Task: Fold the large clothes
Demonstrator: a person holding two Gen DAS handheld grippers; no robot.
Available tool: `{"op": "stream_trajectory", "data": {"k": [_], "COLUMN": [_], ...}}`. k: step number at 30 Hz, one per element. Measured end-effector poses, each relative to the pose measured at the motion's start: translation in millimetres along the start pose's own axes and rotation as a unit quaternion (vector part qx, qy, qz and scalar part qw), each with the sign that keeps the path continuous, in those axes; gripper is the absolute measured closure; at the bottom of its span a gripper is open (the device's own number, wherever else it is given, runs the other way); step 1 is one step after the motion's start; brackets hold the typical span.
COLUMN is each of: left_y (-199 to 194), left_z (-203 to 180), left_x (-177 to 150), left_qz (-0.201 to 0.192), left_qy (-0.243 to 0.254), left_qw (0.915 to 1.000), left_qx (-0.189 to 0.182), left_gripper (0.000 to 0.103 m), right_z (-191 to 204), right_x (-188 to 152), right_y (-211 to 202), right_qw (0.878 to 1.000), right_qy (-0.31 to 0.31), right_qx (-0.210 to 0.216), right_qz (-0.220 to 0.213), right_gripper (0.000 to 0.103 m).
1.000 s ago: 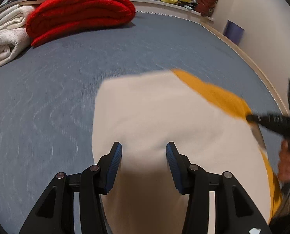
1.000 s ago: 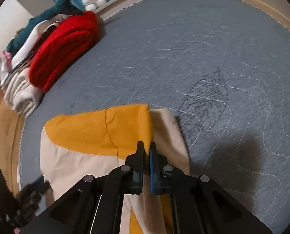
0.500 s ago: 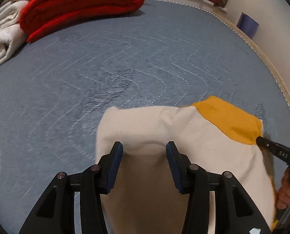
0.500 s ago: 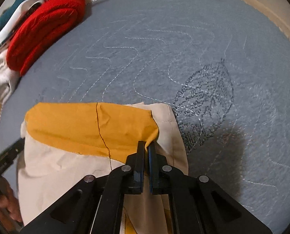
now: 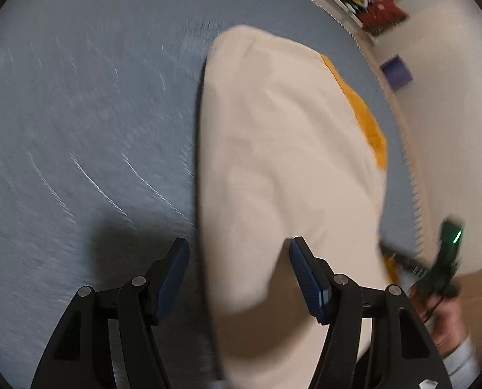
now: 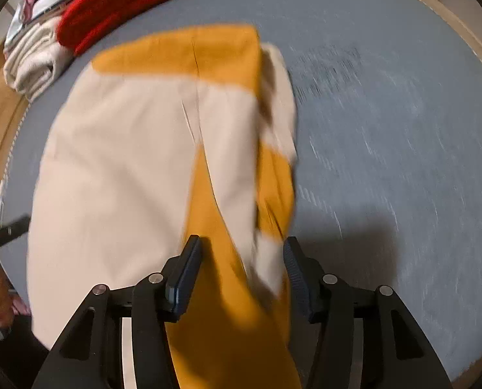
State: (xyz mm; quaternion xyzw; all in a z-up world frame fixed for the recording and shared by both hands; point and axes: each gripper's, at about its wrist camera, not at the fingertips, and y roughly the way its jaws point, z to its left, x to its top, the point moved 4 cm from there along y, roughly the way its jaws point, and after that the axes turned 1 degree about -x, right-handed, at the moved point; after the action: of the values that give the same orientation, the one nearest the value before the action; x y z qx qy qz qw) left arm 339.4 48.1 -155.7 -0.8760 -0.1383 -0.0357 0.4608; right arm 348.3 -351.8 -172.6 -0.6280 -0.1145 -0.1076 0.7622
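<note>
I am holding both the left gripper (image 5: 239,278) and the right gripper (image 6: 241,272) spread wide and gripping nothing, since the folded cream-and-mustard cotton garment (image 6: 150,149) is lying on the grey quilted bed (image 6: 386,123), seemingly finished.

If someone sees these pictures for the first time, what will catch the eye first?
First comes the cream and mustard-yellow garment, lying folded across the grey-blue quilted bed and filling the middle of both views. Next, the red blanket at the far left beside pale folded towels. Both the left gripper and the right gripper stand open over the garment.
</note>
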Motion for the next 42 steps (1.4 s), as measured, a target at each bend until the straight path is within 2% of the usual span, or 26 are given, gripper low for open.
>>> {"op": "stream_trajectory", "data": {"k": [1, 3, 6, 10, 13, 16, 18, 20, 24, 28, 32, 35, 37, 39, 42], "left_y": [4.2, 12.9, 23.3, 34.3, 36.2, 36.9, 33.1, 29.9, 17.0, -7.2, -31.1, -41.7, -46.7, -56.0, -65.1], "left_z": [-0.3, 3.7, 9.7, 9.6, 7.9, -3.1, -8.2, -15.7, -25.8, -21.0, 13.7, 45.9, 66.4, 68.2, 56.0], "left_x": [2.3, 9.3, 14.5, 18.9, 20.2, 22.8, 22.7, 26.2, 28.6, 36.5, 49.0, 52.8, 49.5, 45.4, 32.6], "left_qz": [0.002, 0.004, 0.016, 0.019, 0.023, 0.02, 0.018, 0.012, -0.008, -0.033, -0.047, -0.045, -0.028, -0.031, -0.021], "left_qy": [-0.004, -0.005, -0.026, -0.018, -0.022, -0.002, 0.013, 0.024, 0.05, 0.051, 0.02, -0.017, -0.041, -0.028, 0.02], "left_qw": [0.9999, 0.9998, 0.9988, 0.9985, 0.9982, 0.9989, 0.9991, 0.9992, 0.9984, 0.998, 0.9987, 0.9987, 0.9984, 0.9986, 0.9991], "left_qx": [-0.014, -0.018, -0.038, -0.049, -0.051, -0.043, -0.037, -0.031, -0.026, -0.019, -0.001, 0.018, 0.028, 0.031, 0.032], "left_gripper": [0.042, 0.036, 0.036, 0.035, 0.035, 0.043, 0.051, 0.058, 0.067, 0.069, 0.067, 0.059, 0.059, 0.059, 0.059], "right_z": [-2.5, -11.3, -26.0, -32.1, -28.0, -11.8, -3.4, 15.2, 39.1, 85.3, 129.2, 163.6, 182.4, 193.7, 194.1], "right_x": [-5.2, -16.7, -35.3, -44.1, -48.6, -45.6, -42.4, -34.0, -25.7, -7.1, 6.7, 15.5, 18.8, 16.5, 10.8], "right_y": [-1.8, -7.3, -5.1, 0.8, 5.0, 8.0, 9.8, 14.2, 17.1, 21.9, 21.8, 24.9, 27.9, 31.2, 31.6], "right_qw": [1.0, 0.999, 0.992, 0.986, 0.99, 0.993, 0.994, 0.994, 0.996, 0.996, 0.997, 0.995, 0.996, 0.997, 0.999], "right_qy": [0.005, 0.037, 0.112, 0.146, 0.125, 0.107, 0.099, 0.095, 0.085, 0.077, 0.04, 0.016, -0.003, -0.016, -0.012], "right_qx": [0.001, 0.013, 0.052, 0.069, 0.055, 0.04, 0.042, 0.048, 0.034, 0.042, 0.066, 0.086, 0.086, 0.066, 0.033], "right_qz": [0.002, 0.008, 0.033, 0.038, 0.033, 0.024, 0.02, 0.016, 0.007, -0.009, -0.029, -0.039, -0.038, -0.03, -0.024], "right_gripper": [0.047, 0.045, 0.045, 0.045, 0.045, 0.045, 0.055, 0.072, 0.08, 0.084, 0.086, 0.086, 0.087, 0.086, 0.083]}}
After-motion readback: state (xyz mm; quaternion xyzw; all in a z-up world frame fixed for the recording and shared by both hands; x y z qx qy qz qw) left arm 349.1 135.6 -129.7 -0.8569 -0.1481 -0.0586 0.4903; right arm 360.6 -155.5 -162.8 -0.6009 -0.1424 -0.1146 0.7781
